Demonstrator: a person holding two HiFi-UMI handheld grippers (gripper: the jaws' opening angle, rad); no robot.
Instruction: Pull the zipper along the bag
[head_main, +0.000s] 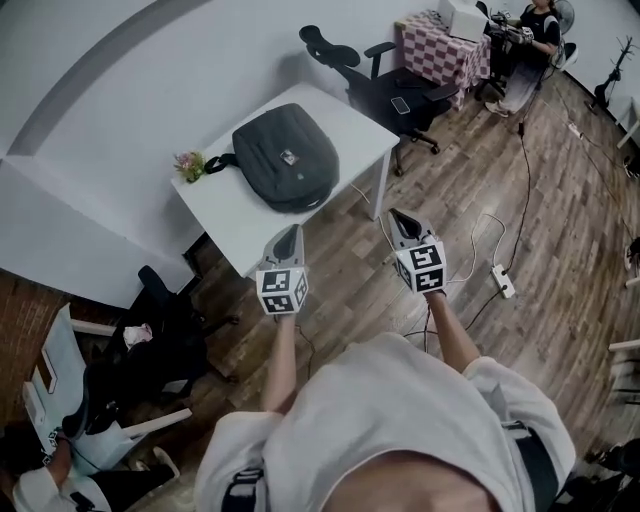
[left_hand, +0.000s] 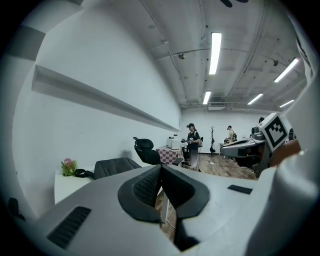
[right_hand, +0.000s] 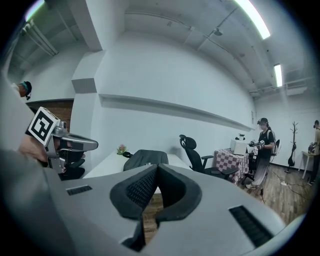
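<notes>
Floorboards (head_main: 345, 290) lie bare between the person and the white table (head_main: 225, 215), where the dark bag (head_main: 285, 157) lies flat. Left gripper (head_main: 292, 230) and right gripper (head_main: 396, 214) hover near its front edge, jaws together, empty.

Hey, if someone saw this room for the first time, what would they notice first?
A dark grey bag lies flat on the white table, with a small pink flower beside it. Nearer the camera, the left gripper and right gripper are both shut and empty, held short of the table.
</notes>
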